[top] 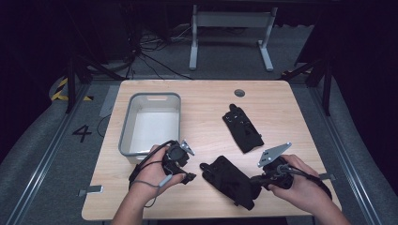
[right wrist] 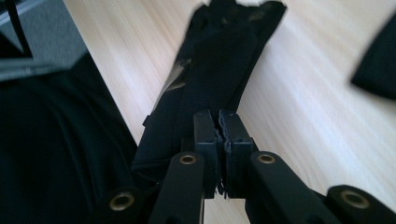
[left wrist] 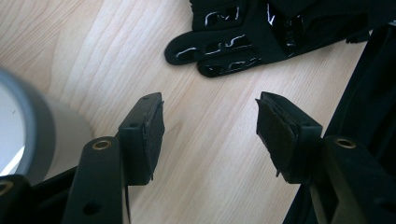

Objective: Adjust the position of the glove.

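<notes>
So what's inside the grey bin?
The grey bin shows a bare white floor with nothing lying in it. The left gripper and hand cover its near corner, so that bit stays unseen.

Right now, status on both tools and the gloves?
Right tool shut on near glove, cuff end. Left tool open, holding nothing, beside bin. Far glove flat on table. Nothing in the way.

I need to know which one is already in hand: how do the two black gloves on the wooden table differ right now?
The near black glove is pinched at its cuff by the shut right gripper; the far black glove lies free, touched by nothing. The near glove sits by the table's front edge between both hands; the far one lies mid-table. Both are black fabric gloves outside the grey plastic bin.
</notes>
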